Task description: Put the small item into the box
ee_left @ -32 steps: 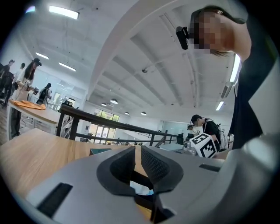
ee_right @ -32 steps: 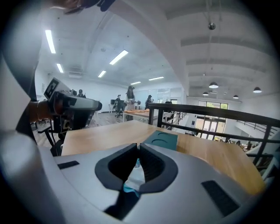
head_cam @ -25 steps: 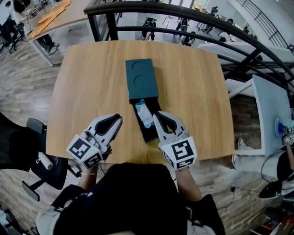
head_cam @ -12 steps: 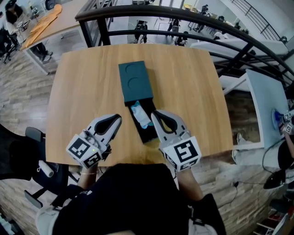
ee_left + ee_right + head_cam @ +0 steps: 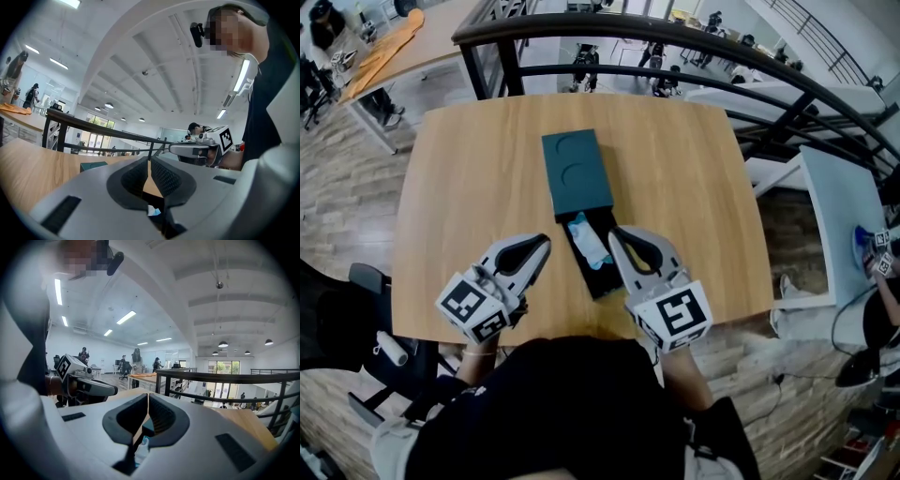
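Observation:
A teal box [image 5: 577, 173] lies in the middle of the wooden table [image 5: 469, 187], its black inner tray [image 5: 602, 278] slid out toward me. The small white-and-blue item [image 5: 589, 241] rests in that tray. My right gripper [image 5: 616, 234] sits just right of the tray, jaws shut with nothing between them. My left gripper [image 5: 542, 242] hovers left of the tray, also shut and empty. In the left gripper view a corner of the item [image 5: 153, 211] shows below the closed jaws [image 5: 149, 164]. The right gripper view has the item [image 5: 141, 449] under its closed jaws [image 5: 148, 399].
A black railing [image 5: 675, 37] runs along the table's far edge. An office chair [image 5: 366, 281] stands at the left of the table, and a white desk [image 5: 834, 216] is at the right. Bare tabletop lies on both sides of the box.
The item stays in the tray. My right gripper's tips have come fully together and both grippers hold roughly the same places beside the tray.

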